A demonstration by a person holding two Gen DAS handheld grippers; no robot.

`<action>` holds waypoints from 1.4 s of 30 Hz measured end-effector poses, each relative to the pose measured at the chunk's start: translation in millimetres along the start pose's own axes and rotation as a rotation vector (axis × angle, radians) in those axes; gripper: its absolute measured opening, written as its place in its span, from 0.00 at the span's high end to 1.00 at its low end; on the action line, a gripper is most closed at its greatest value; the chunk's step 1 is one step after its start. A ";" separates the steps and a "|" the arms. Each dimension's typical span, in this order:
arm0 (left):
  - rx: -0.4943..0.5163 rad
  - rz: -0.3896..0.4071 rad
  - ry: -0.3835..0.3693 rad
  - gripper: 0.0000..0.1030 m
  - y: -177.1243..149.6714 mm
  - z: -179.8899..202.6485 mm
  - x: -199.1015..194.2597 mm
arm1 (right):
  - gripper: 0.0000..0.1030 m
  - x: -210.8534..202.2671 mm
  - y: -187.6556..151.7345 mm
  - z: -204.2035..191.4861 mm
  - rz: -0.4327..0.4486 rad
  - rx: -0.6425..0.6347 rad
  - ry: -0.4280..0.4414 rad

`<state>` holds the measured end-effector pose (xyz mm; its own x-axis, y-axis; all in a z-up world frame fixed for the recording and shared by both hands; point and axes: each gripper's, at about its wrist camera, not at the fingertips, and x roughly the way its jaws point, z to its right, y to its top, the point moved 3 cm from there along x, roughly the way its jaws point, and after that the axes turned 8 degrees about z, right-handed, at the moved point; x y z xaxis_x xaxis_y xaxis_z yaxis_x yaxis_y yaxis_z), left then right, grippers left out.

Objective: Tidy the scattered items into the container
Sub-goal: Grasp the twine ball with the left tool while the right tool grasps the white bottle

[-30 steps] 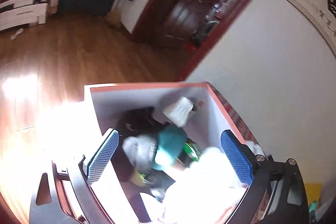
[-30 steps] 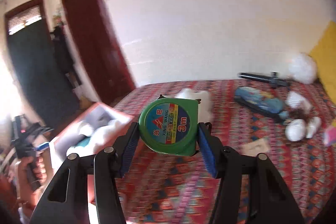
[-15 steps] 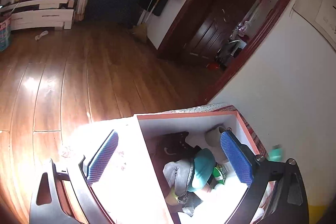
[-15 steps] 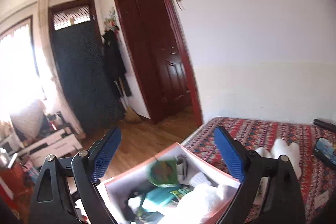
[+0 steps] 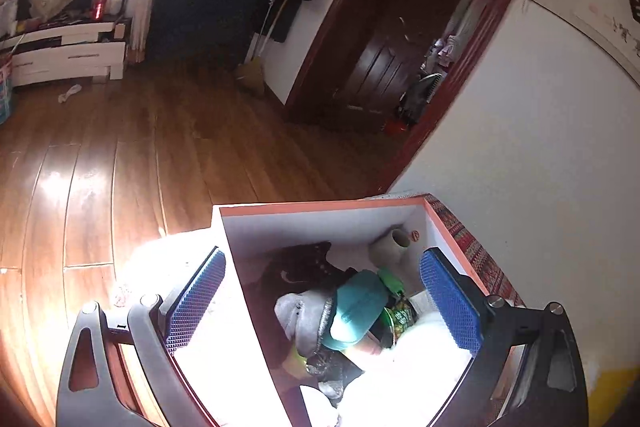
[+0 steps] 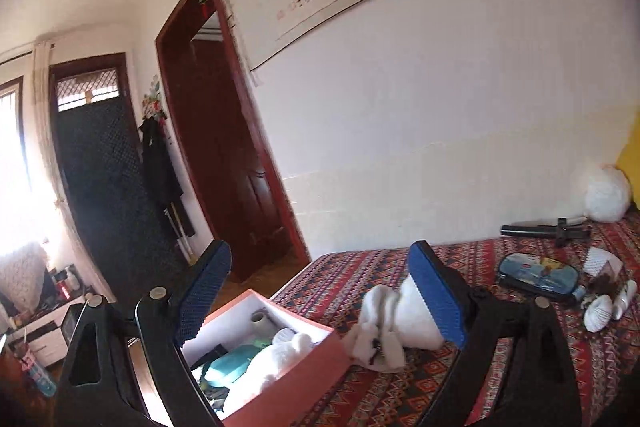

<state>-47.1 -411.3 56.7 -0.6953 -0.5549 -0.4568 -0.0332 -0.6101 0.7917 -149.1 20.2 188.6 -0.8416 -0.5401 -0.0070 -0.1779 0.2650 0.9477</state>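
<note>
A: What is inside the orange cardboard box with white inner walls (image 5: 320,223)?

B: It is nearly full. In the left wrist view I see a teal rounded pouch (image 5: 356,307), a grey knitted cloth (image 5: 304,315) beside it, a dark black cloth (image 5: 300,267) toward the far wall, and a small beige vase-shaped piece (image 5: 390,247) in the far corner. A green printed packet (image 5: 400,315) lies under the pouch, and a white fluffy bundle (image 5: 404,367) fills the near part.

A: Where does the box stand?

B: At the corner of the bed with the red patterned cover (image 6: 500,367), close to its edge; below it is the wooden floor (image 5: 120,167).

A: And the grippers?

B: The left gripper (image 5: 320,303) hangs over the box with its blue fingers (image 5: 448,303) far apart; one is over the box's outer side, one over the inside, and nothing is between them. The right gripper (image 6: 320,299) is above the bed, its fingers spread wide and empty.

A: What is not in the box?

B: A white soft toy (image 6: 384,331) lies just beside the box. Well apart, toward the wall, lie a flat blue pencil case (image 6: 540,271), a black bar-shaped tool (image 6: 544,230) and small white shell-like pieces (image 6: 600,311). Between these things the cover is bare.
</note>
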 end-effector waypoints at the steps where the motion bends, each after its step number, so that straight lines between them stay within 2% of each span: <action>1: 0.023 -0.004 -0.018 0.04 -4.5 12.0 -1.9 | 0.09 -12.8 2.6 19.4 0.017 0.019 -0.038; 3: 0.081 -0.016 -0.062 0.04 -16.8 40.7 -5.8 | 0.03 -37.3 4.2 56.9 0.049 0.056 -0.115; 5: 0.160 -0.026 -0.117 0.04 -34.4 74.9 -11.2 | 0.02 -60.0 -3.2 100.6 0.069 0.097 -0.214; 8: 0.316 -0.058 -0.222 0.04 -74.0 134.4 -21.3 | 0.01 -76.7 -20.0 180.2 0.024 0.200 -0.408; 11: 0.470 -0.110 -0.352 0.04 -127.6 195.2 -35.9 | 0.01 -83.7 -41.1 258.8 -0.034 0.360 -0.494; 16: 0.727 -0.245 -0.565 0.04 -247.5 300.6 -66.5 | 0.02 -108.2 -88.1 349.6 -0.037 0.719 -0.519; 19: 0.789 -0.378 -0.714 0.04 -314.3 369.8 -85.5 | 0.02 -118.0 -104.7 382.2 0.002 0.905 -0.485; 21: 0.847 -0.425 -0.784 0.04 -356.7 422.4 -97.8 | 0.02 -121.9 -109.9 393.5 0.035 0.980 -0.462; 25: 1.073 -0.337 -0.867 0.04 -431.5 513.8 -129.0 | 0.02 -130.9 -100.2 408.7 0.059 0.996 -0.469; 27: 1.185 -0.288 -0.889 0.04 -464.4 545.9 -133.5 | 0.02 -132.2 -96.8 416.1 0.068 1.006 -0.474; 29: 1.295 -0.282 -0.881 0.04 -499.1 570.4 -128.3 | 0.02 -132.7 -97.6 425.9 0.067 1.019 -0.479; 31: 1.383 -0.279 -0.836 0.07 -526.5 586.4 -116.2 | 0.02 -131.6 -100.6 434.8 0.055 1.033 -0.487; 32: 1.404 -0.291 -0.826 0.35 -535.9 591.4 -110.4 | 0.02 -130.6 -102.4 439.1 0.050 1.038 -0.490; 33: 1.404 -0.329 -0.819 0.43 -542.1 594.7 -103.8 | 0.02 -129.1 -103.7 443.2 0.044 1.041 -0.492; 35: 1.325 -0.385 -0.827 0.44 -531.0 595.7 -98.4 | 0.02 -128.1 -105.4 451.3 0.036 1.034 -0.501; 37: 1.243 -0.398 -0.835 0.44 -504.4 590.2 -101.8 | 0.07 -124.5 -106.5 460.6 0.016 0.998 -0.520; 39: 1.145 -0.426 -0.848 0.44 -465.7 570.8 -106.5 | 0.22 -117.3 -113.9 471.5 -0.015 0.983 -0.542; 42: 0.978 -0.449 -0.854 0.44 -392.4 518.3 -106.5 | 0.28 -95.6 -127.6 485.6 -0.086 0.980 -0.564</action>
<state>-332.2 180.4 5.0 -0.7001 0.3166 -0.6400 -0.6109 0.1983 0.7664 -293.6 425.8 -86.6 -0.8727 -0.2151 -0.4382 -0.3604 0.8895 0.2810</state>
